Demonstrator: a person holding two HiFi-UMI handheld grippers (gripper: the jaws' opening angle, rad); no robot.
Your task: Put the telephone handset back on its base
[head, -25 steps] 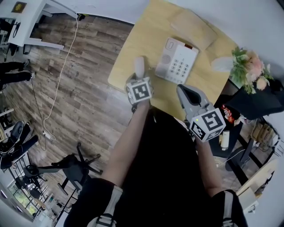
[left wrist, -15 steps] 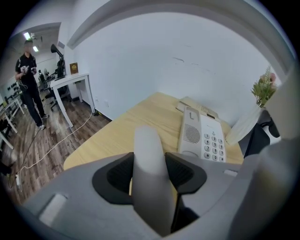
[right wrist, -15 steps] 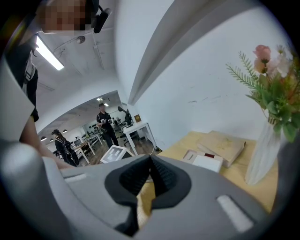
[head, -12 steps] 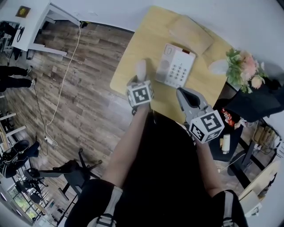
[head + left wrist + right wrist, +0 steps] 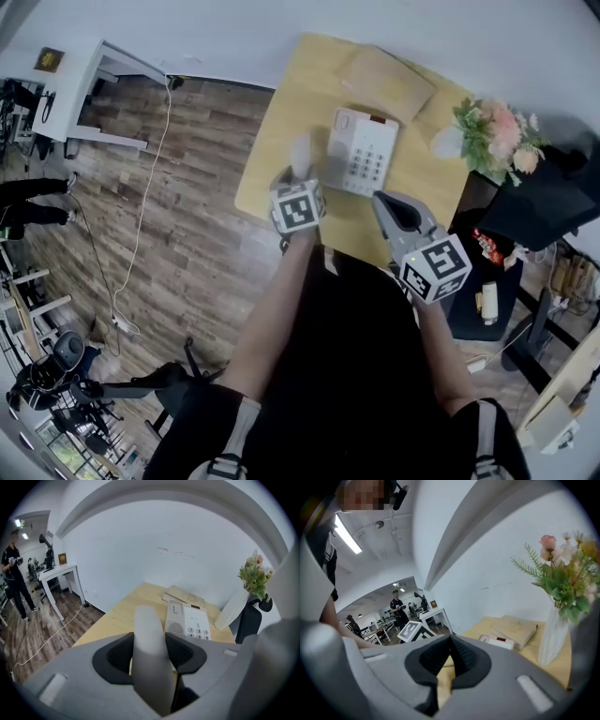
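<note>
Left gripper: pointing toward 12 o'clock, jaws clamping the handset.
Right gripper: pointing toward 11 o'clock, jaws pressing together, gripping nothing.

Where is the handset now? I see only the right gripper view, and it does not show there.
Observer: The left gripper is shut on the handset, which stands up between its jaws.
Operator: Is its resting place free?
Observer: Yes, the left gripper view shows the cradle on the telephone base holding nothing.
Operator: Is the handset over it already?
Observer: Not yet; in the head view it hangs over the table, left of the telephone base.
</note>
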